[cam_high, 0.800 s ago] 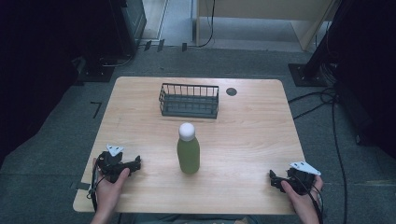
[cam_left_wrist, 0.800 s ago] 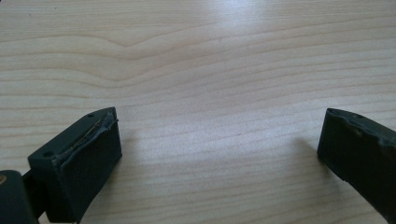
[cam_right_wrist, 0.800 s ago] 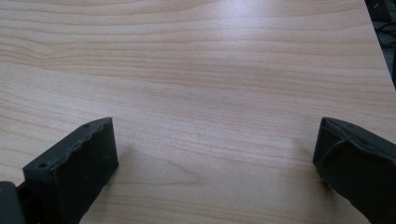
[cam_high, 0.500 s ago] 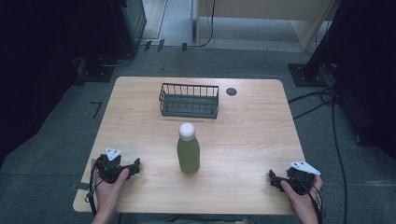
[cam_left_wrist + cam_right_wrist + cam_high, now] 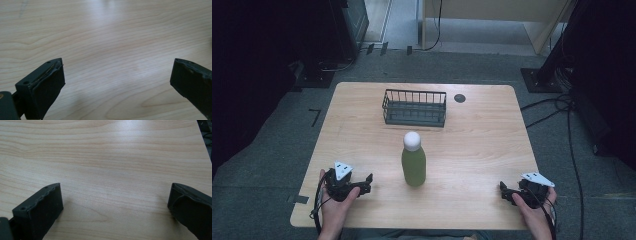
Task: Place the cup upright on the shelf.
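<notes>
High view: one light wooden table (image 5: 482, 150) carrying one green bottle (image 5: 413, 166) with a white cap (image 5: 412, 140), one dark wire basket (image 5: 414, 107), and one small dark round mark (image 5: 459, 98) on the tabletop just right of the basket. The bottle stands upright at the centre of the frame, below the basket and apart from it. Two hand-held grippers lie at the bottom of the frame, each held by one hand. The left gripper (image 5: 366, 181) sits at lower left, near the bottom table edge, its jaws pointing right toward the bottle; the bottle stands to its right and slightly above, near but not touching. The right gripper (image 5: 503, 190) sits at lower right, well apart from the bottle, its jaws pointing left. Left gripper view: the left gripper (image 5: 117, 85) has its two black jaws spread wide with bare wood grain between them, gripping nothing. Right gripper view: the right gripper (image 5: 115, 207) likewise has its jaws spread wide over bare tabletop, gripping nothing.
</notes>
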A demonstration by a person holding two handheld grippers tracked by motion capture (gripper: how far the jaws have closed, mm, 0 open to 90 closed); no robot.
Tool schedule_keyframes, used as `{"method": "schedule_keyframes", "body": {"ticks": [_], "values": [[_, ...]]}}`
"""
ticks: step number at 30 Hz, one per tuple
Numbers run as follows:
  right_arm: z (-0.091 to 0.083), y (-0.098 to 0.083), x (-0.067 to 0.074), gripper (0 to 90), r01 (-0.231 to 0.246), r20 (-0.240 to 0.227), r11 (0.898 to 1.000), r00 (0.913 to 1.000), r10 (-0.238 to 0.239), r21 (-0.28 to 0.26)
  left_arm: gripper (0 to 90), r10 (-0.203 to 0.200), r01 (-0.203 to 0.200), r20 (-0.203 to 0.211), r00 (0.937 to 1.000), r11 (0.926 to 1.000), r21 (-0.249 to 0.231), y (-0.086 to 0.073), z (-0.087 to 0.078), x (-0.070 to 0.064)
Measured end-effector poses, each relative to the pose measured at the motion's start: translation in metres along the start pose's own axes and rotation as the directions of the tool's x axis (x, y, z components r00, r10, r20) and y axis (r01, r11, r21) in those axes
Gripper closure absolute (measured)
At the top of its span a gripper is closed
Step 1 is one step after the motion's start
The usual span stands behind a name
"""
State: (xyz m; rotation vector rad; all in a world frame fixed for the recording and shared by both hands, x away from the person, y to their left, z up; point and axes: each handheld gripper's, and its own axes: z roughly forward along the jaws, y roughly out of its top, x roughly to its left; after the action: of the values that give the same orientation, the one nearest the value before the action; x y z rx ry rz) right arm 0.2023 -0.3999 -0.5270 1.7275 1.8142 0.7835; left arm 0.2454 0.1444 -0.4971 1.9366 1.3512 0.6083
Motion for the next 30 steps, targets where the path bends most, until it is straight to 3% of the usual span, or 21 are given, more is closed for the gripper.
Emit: {"method": "schedule_keyframes", "body": {"ticks": [11,12,13,14,24,30], "values": [[0.000,0.000,0.000,0.0,0.000,0.000,1.000,1.0000,0.000,0.000,0.0,0.068,-0.065,0.110,0.9917,0.9975,-0.026,0.002,-0.008,-0.030],[0.000,0.000,0.000,0.0,0.000,0.000,1.000,1.0000,0.000,0.000,0.0,0.074,-0.071,0.140,0.9873,0.9970,-0.030,0.003,-0.009,-0.035],[0.000,0.000,0.000,0.0,0.000,0.000,1.000,1.0000,0.000,0.000,0.0,0.074,-0.071,0.140,0.9873,0.9970,-0.030,0.003,-0.009,-0.035],[0.000,0.000,0.000,0.0,0.000,0.000,1.000,1.0000,0.000,0.000,0.0,0.082,-0.077,0.164,0.9830,0.9964,-0.037,0.004,-0.010,-0.041],[0.000,0.000,0.000,0.0,0.000,0.000,1.000,1.0000,0.000,0.000,0.0,0.126,-0.116,0.236,0.9635,0.9918,-0.054,0.009,-0.016,-0.060],[0.000,0.000,0.000,0.0,0.000,0.000,1.000,1.0000,0.000,0.000,0.0,0.153,-0.136,0.290,0.9449,0.9878,-0.075,0.016,-0.021,-0.075]]}}
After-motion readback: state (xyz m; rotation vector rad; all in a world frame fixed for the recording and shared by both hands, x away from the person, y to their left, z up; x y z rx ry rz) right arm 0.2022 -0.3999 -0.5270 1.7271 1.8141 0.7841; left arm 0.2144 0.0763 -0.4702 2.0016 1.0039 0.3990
